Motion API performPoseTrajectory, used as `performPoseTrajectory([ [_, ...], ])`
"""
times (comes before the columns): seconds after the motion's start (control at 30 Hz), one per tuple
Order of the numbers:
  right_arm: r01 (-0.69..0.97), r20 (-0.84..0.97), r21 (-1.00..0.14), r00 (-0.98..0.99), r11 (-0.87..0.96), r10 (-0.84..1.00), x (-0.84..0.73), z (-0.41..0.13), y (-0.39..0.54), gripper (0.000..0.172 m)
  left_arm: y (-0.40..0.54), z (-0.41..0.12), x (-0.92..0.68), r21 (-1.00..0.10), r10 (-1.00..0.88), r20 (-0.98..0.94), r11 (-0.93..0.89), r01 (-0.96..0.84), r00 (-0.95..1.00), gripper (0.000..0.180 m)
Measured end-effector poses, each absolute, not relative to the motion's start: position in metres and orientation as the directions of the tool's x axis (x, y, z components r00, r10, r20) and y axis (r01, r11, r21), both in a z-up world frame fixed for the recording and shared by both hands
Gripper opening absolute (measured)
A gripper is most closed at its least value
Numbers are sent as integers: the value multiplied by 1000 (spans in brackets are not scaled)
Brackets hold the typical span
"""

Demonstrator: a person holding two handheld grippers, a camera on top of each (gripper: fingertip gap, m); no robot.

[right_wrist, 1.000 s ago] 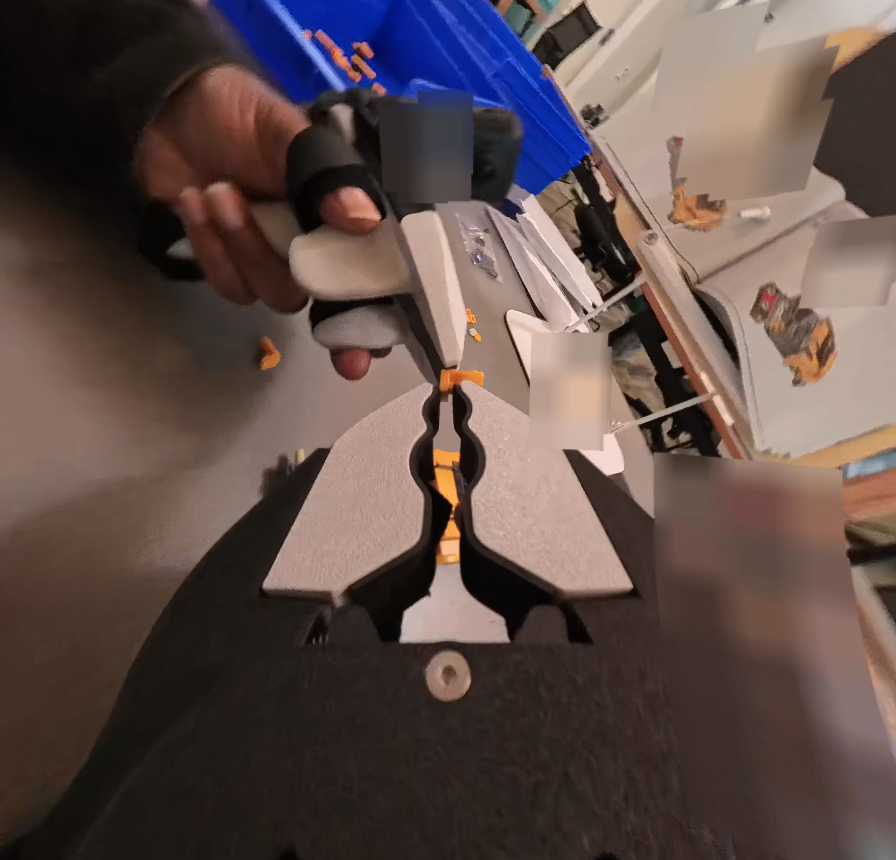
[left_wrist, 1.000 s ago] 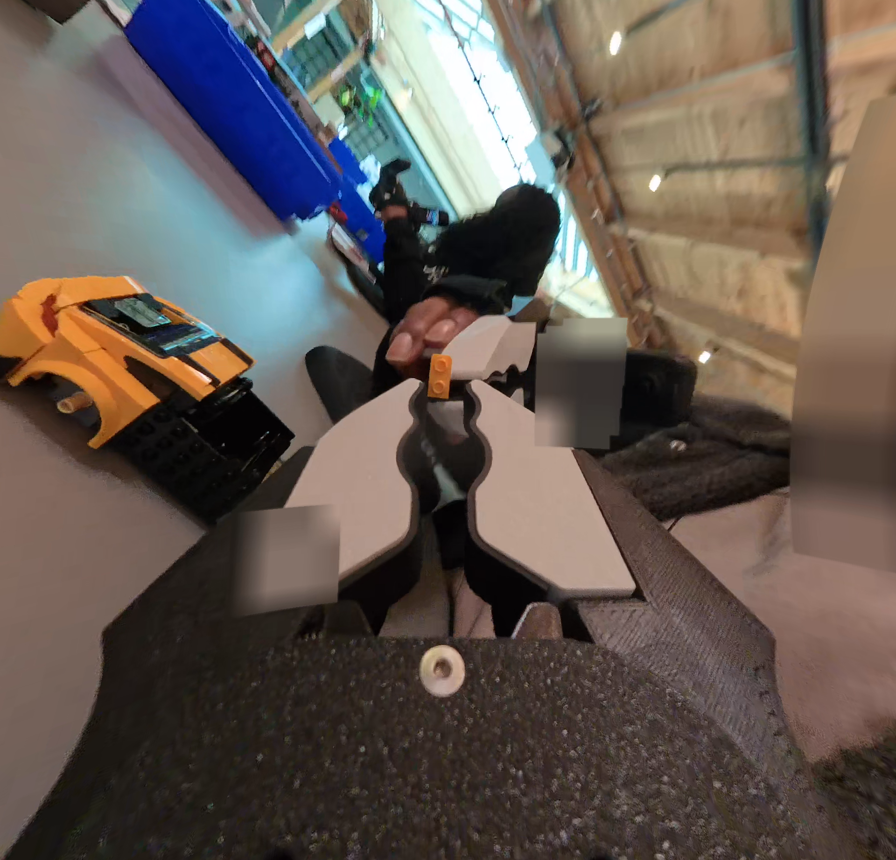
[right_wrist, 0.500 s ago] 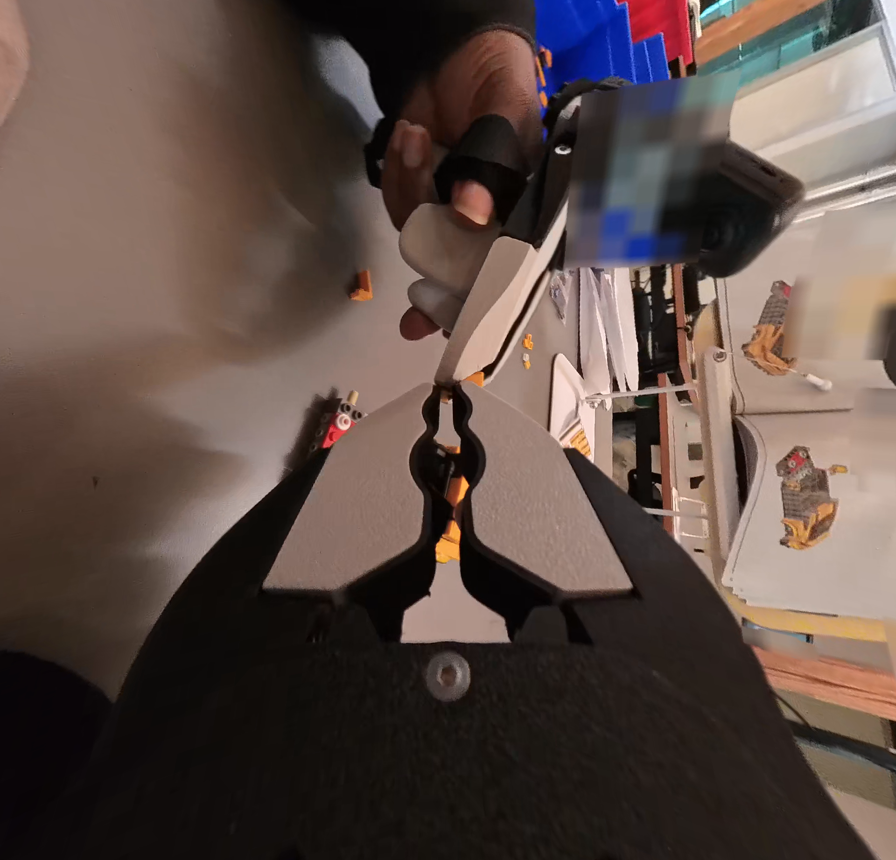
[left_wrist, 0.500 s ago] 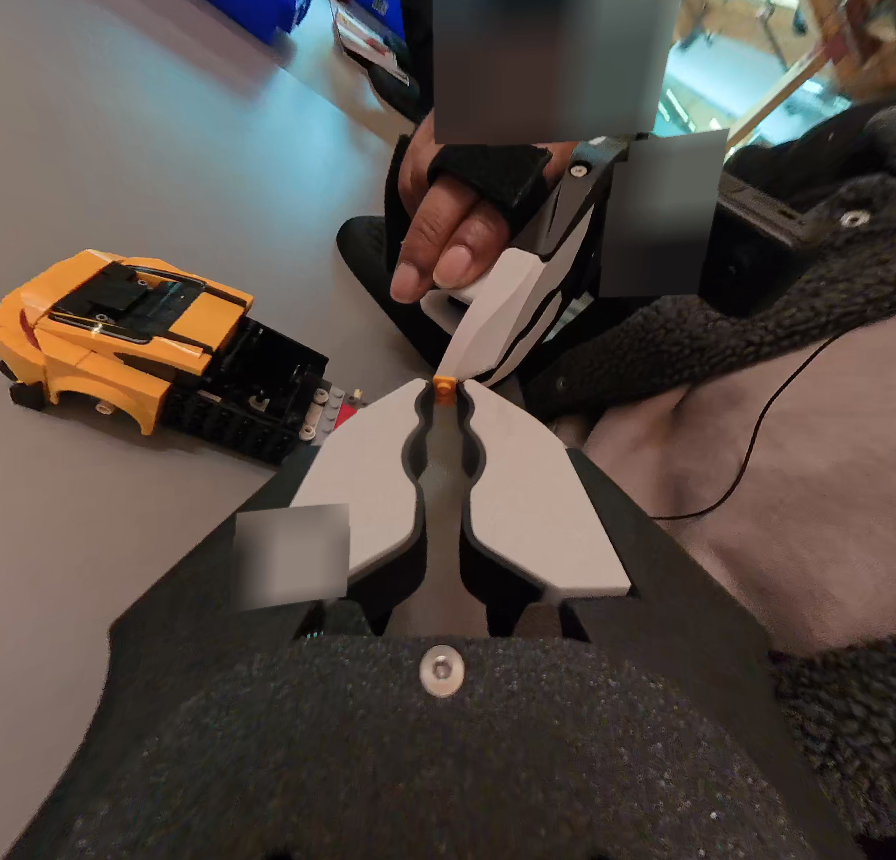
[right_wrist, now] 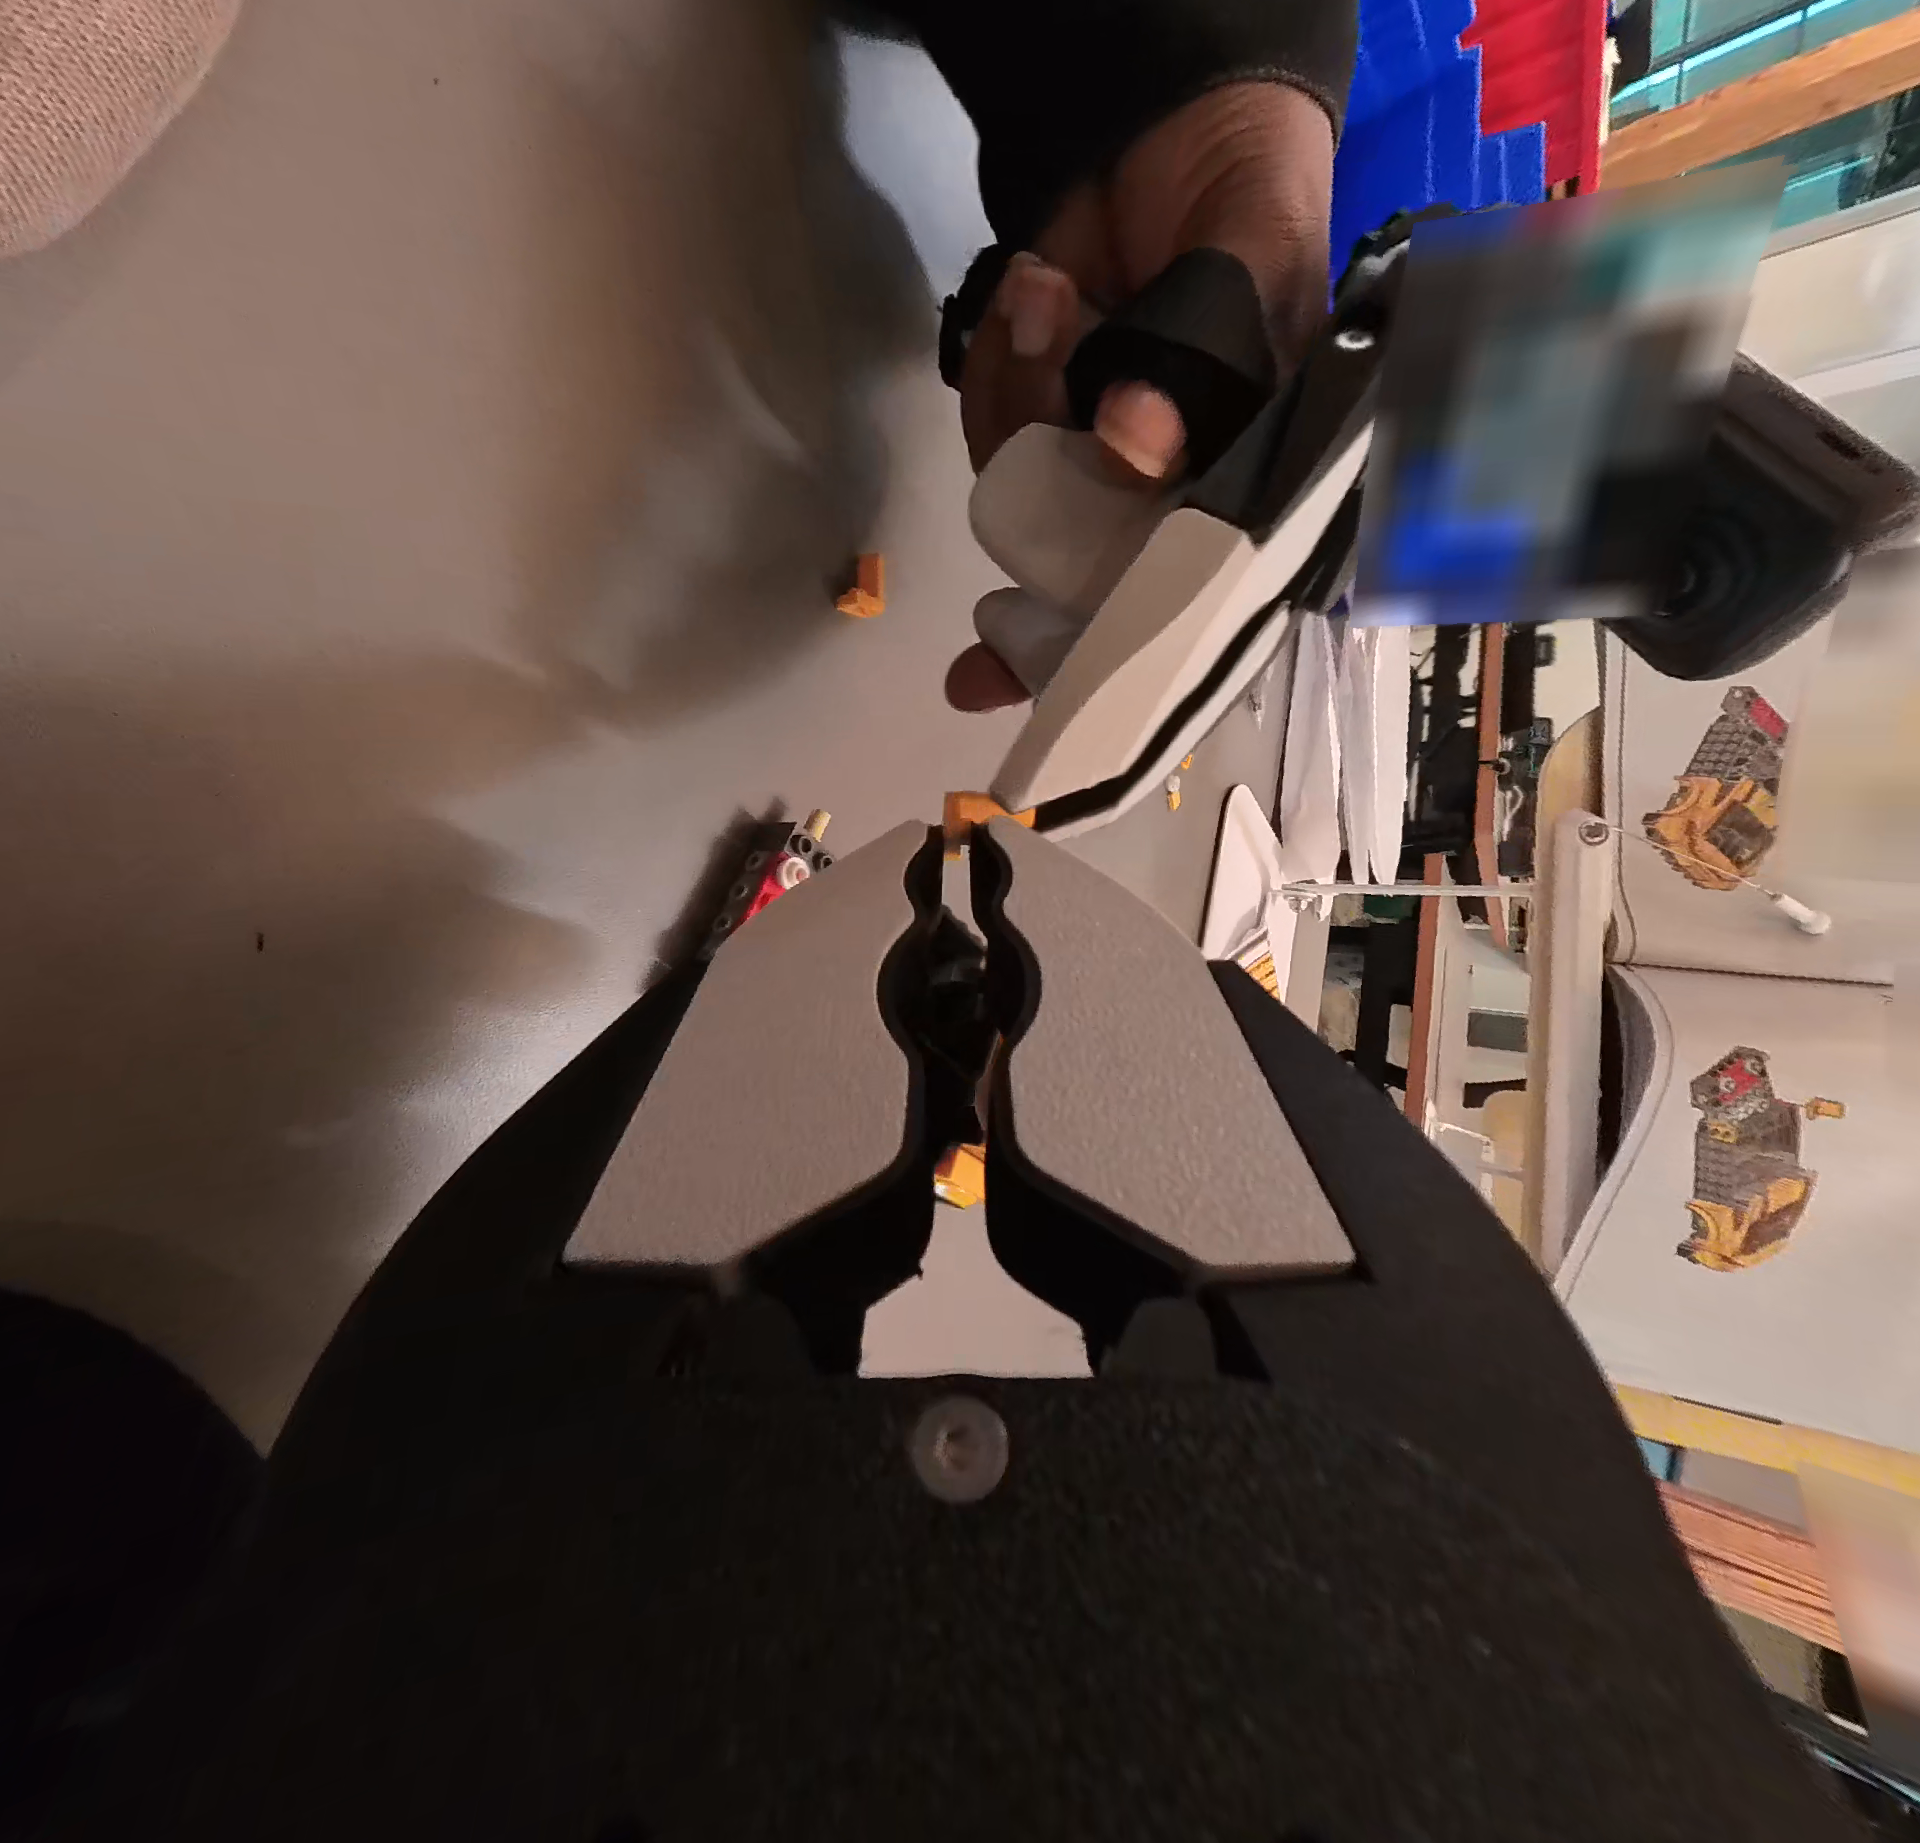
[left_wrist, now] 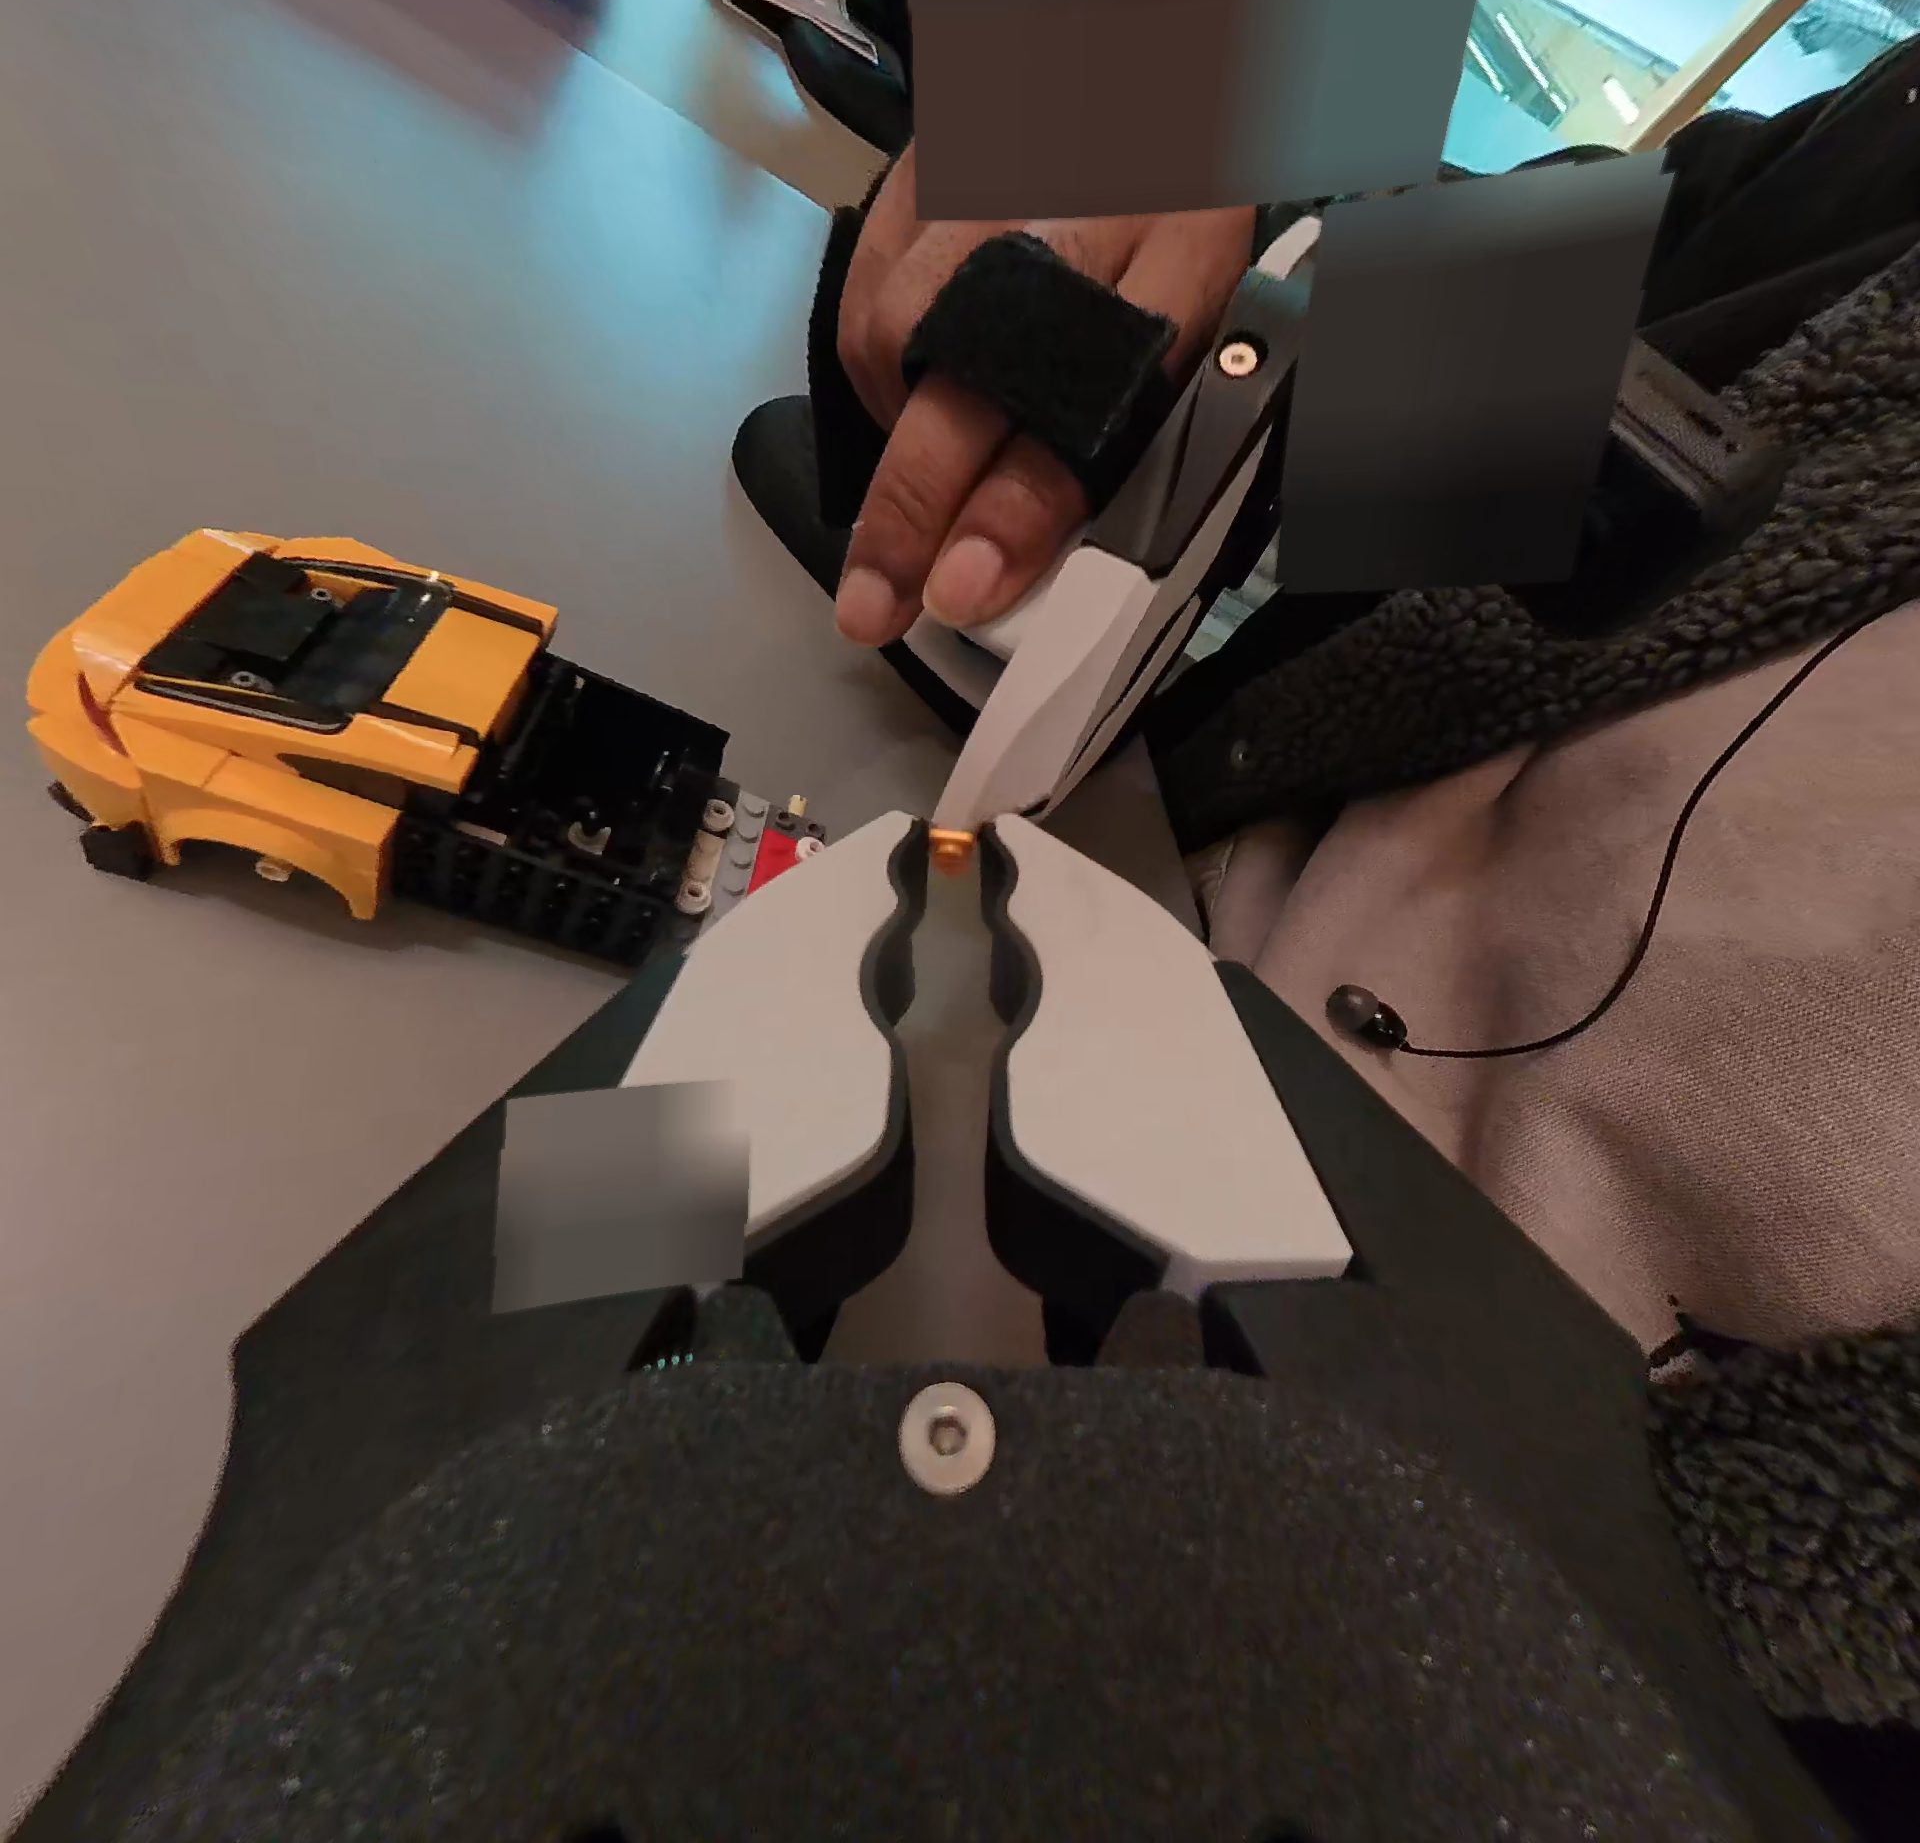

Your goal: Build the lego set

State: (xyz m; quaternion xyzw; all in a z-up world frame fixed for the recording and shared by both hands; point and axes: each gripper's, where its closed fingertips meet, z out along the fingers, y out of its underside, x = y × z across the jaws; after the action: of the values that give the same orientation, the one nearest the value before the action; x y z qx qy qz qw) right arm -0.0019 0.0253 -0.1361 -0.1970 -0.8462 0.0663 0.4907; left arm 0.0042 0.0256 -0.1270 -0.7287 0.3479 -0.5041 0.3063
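The small orange brick [left_wrist: 951, 848] sits right at the tips of both claws, up off the tabletop [left_wrist: 312, 287], and that is the spot everything hangs on. Starting on the left, I see the orange and black toy car [left_wrist: 343, 723] lying on the tabletop, off to the left of my left claw [left_wrist: 951, 837] and near it, with its black open end and a few grey and red bits [left_wrist: 764, 848] closest to the claw. My left claw is closed on the little orange brick, one tip on each side of it, and the brick's round stud points back toward me. Just past it, the other claw comes down from the upper right and its tips meet the same brick. From the right side it looks the same: my right claw [right_wrist: 961, 835] pinches a thin bit of the brick [right_wrist: 971, 811] between its tips, and the left claw comes in from the upper right and grips the other end. So the brick lies across, with one claw on each end, both just as near. I judge the two claws point at each other at a slant, not in a straight line. A loose orange piece [right_wrist: 862, 588] lies on the tabletop, well apart and further up. Far right, I see pages with toy pictures [right_wrist: 1725, 1066].
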Motion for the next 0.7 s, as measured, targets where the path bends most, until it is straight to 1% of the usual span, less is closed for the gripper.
performPoseTrajectory([
  [0.13, 275, 804, -291, -448, 916, 390, -2, -141, 27, 5, 28, -132, 3, -801, -826, 489, -552, -232, 280, 8],
  [0.27, 327, 799, -308, -420, 893, 430, -4, -146, 37, 5, 37, -138, 0, -827, -855, 381, -485, -283, 352, 8],
  [0.4, 426, 730, -395, -393, 814, 559, -2, -158, 45, 10, 46, -152, -4, -838, -884, 199, -377, -395, 422, 7],
  [0.57, 508, 565, -557, -348, 657, 748, 6, -164, 40, 14, 49, -167, -8, -809, -899, 7, -263, -525, 439, 7],
  [0.7, 594, 399, -616, -331, 517, 855, 8, -172, 35, 28, 53, -172, -8, -787, -891, -71, -227, -574, 449, 7],
])
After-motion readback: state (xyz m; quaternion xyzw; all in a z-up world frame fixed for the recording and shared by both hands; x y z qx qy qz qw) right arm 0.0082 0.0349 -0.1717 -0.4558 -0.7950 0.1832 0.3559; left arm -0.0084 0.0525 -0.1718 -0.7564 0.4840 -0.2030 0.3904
